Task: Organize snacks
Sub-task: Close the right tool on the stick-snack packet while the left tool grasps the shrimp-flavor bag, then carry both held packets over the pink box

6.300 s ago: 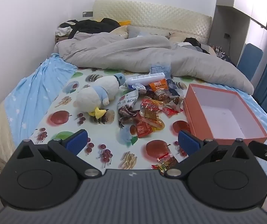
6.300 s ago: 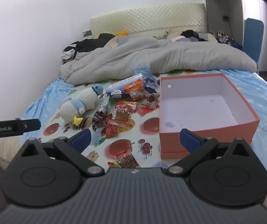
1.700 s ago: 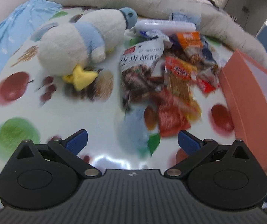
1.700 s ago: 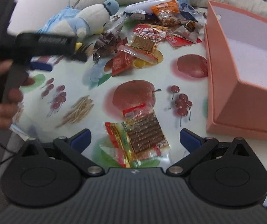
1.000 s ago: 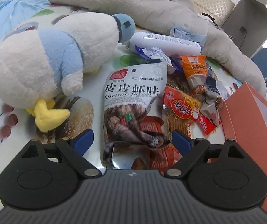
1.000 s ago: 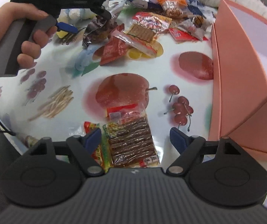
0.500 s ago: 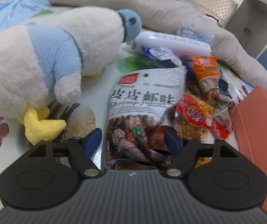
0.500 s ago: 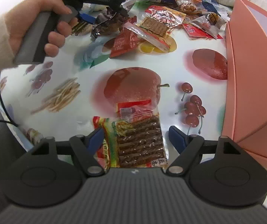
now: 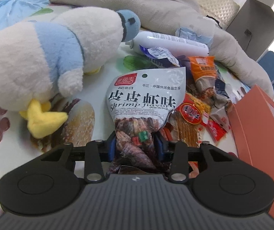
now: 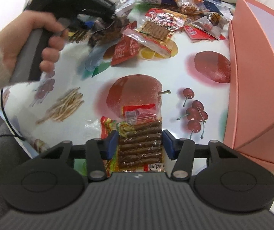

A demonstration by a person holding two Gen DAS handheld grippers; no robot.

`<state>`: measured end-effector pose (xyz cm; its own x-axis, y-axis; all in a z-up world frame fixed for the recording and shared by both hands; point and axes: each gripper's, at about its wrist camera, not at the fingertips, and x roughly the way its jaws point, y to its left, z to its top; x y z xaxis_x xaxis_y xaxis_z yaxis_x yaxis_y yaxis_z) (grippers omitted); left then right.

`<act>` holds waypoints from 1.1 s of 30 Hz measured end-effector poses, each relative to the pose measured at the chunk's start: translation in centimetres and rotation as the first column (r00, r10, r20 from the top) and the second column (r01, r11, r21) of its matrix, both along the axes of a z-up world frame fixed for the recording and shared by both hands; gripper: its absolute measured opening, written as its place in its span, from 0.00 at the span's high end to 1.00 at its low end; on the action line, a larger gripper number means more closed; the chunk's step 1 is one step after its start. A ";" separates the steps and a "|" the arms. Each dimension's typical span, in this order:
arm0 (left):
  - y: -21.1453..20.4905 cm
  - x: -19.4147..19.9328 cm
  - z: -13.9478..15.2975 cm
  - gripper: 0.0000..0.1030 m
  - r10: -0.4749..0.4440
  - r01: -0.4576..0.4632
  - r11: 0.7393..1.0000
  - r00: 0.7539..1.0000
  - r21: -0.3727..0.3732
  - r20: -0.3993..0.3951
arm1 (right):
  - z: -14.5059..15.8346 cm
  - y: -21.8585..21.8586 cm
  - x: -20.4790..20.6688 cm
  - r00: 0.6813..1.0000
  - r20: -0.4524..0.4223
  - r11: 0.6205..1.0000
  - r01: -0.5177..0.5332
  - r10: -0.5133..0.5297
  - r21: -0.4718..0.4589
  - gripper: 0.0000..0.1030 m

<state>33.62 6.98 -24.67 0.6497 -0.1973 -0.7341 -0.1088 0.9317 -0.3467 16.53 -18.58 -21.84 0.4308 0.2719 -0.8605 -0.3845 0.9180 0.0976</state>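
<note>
Two snack packs sit between closing jaws. A grey foil shrimp-flavour bag (image 9: 145, 103) stands pinched at its lower end by the left claw (image 9: 135, 146), beside a white-and-blue plush duck (image 9: 47, 57). A clear packet of brown sticks (image 10: 139, 143) lies flat on the fruit-print bedsheet (image 10: 175, 71), framed by the right claw (image 10: 139, 146), whose pads barely meet its edges. An open salmon-pink cardboard box (image 10: 259, 80) stands to its right.
</note>
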 end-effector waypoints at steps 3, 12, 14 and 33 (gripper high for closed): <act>0.1 -1.8 0.7 0.58 0.002 -0.002 1.000 1.000 -0.003 0.006 | 0.5 -0.5 -0.3 0.999 0.022 0.999 0.035 -0.035 0.005 0.49; -1.9 -8.4 2.4 0.58 -0.015 0.015 1.000 1.000 -0.004 0.000 | 1.4 -1.9 -1.3 0.987 0.066 0.989 0.143 -0.146 0.040 0.49; -2.4 -9.7 2.6 0.58 -0.027 0.027 1.000 1.000 -0.001 -0.005 | 1.5 -2.3 -1.5 0.985 0.070 0.987 0.155 -0.158 0.046 0.49; -3.2 -17.5 7.7 0.58 -0.065 0.063 0.995 0.998 0.072 0.024 | 6.6 -3.5 -4.3 0.963 0.205 0.985 0.161 -0.172 0.067 0.49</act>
